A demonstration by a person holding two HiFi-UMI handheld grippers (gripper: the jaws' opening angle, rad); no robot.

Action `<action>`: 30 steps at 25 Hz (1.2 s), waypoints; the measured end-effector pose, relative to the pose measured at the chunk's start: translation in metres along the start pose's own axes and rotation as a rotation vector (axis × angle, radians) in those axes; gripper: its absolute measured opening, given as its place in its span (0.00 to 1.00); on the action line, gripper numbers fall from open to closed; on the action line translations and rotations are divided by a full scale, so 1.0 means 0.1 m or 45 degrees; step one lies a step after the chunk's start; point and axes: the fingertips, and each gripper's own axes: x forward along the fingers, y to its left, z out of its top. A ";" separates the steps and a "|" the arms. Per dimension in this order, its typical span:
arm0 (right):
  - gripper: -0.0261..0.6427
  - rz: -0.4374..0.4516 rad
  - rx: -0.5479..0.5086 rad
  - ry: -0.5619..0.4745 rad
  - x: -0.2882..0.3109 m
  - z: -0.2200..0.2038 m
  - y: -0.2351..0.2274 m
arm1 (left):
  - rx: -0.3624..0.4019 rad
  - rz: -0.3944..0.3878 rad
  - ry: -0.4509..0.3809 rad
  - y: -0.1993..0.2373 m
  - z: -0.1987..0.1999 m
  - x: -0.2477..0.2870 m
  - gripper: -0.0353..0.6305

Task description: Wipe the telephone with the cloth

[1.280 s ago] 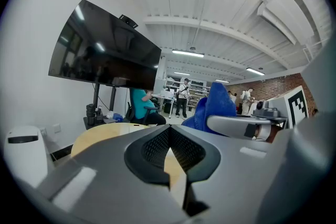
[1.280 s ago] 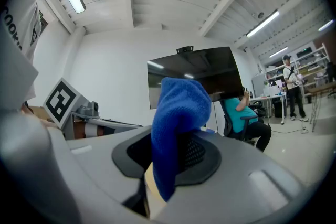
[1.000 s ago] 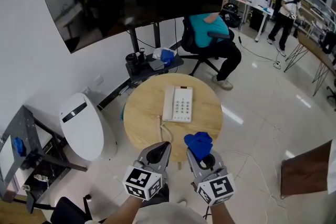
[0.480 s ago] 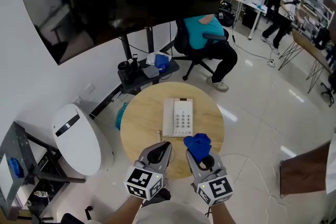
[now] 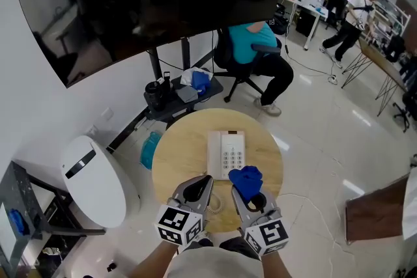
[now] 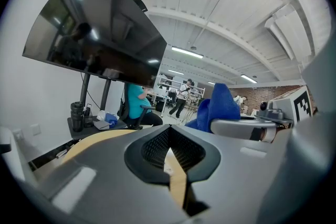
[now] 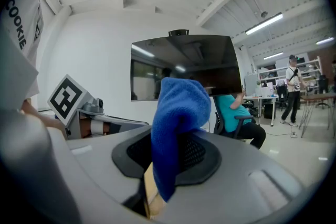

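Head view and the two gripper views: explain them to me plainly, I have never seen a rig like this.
No robot here: a person holds a two-jaw gripper in each hand; the marker cubes belong to them. The head view looks down from the person's head. Each gripper view looks along that gripper's own jaws. On the round wooden table lies a white telephone. The right gripper is shut on a blue cloth. The left gripper is shut and empty.
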 end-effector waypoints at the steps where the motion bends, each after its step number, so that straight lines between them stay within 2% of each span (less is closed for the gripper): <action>1: 0.18 -0.001 0.003 0.004 0.02 -0.01 0.00 | -0.003 0.000 0.004 0.02 -0.01 0.01 0.05; 14: 0.18 0.063 0.023 0.027 0.18 -0.08 -0.27 | -0.035 0.061 0.040 0.13 -0.09 0.32 0.05; 21: 0.18 0.069 0.033 0.032 0.21 -0.10 -0.31 | -0.041 0.026 0.075 0.19 -0.18 0.42 0.05; 27: 0.18 0.050 0.048 0.067 0.21 -0.19 -0.36 | -0.114 -0.036 0.140 0.43 -0.39 0.51 0.16; 30: 0.18 0.041 0.063 0.085 0.25 -0.24 -0.37 | -0.197 -0.088 0.201 0.61 -0.57 0.61 0.21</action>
